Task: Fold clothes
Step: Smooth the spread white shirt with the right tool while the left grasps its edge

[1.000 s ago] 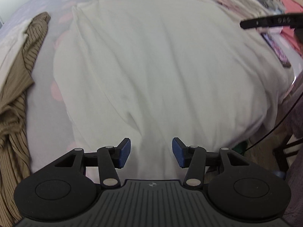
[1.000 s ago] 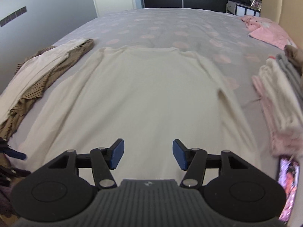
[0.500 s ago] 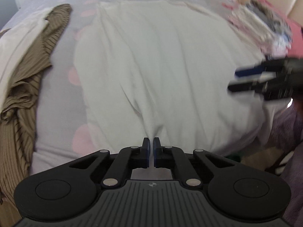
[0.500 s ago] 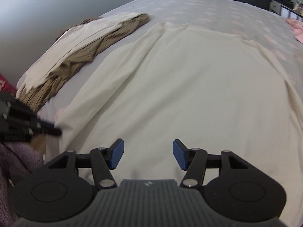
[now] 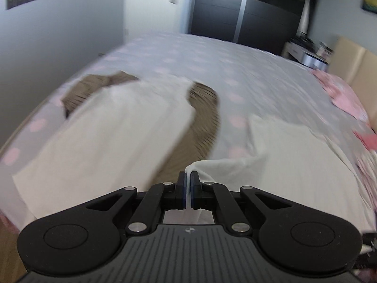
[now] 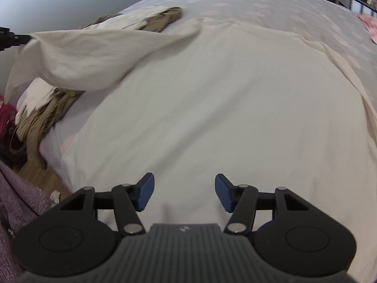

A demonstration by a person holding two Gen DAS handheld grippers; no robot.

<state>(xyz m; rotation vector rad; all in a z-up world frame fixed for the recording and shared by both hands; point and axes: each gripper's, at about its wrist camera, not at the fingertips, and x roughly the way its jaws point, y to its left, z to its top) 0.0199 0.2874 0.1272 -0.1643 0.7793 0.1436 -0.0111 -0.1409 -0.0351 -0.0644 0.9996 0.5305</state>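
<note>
**Cream long-sleeve top: left sleeve now lifted**

Moved: left gripper (image 5: pixel 188 189), open a second ago, has clenched on the cream top's (image 6: pixel 223 99) sleeve (image 6: pixel 77 54) and raised it off the spotted bedspread (image 6: pixel 271 4). Right gripper (image 6: pixel 183 192) hovers released over the hem. Handling: likely light, limp, drapes; grip edges, cuffs, corners.

A dark wardrobe (image 5: pixel 245 16) stands against the far wall, with a white door (image 5: pixel 153 4) to its left and a small cabinet (image 5: pixel 306 54) to its right. A beige padded headboard (image 5: pixel 353 70) rises at the right edge of the bed (image 5: pixel 235 70), which carries a pale cover with pink dots. Wood flooring (image 6: pixel 40 176) shows below the bed's near corner, beside purple fleece fabric (image 6: pixel 16 202).
</note>
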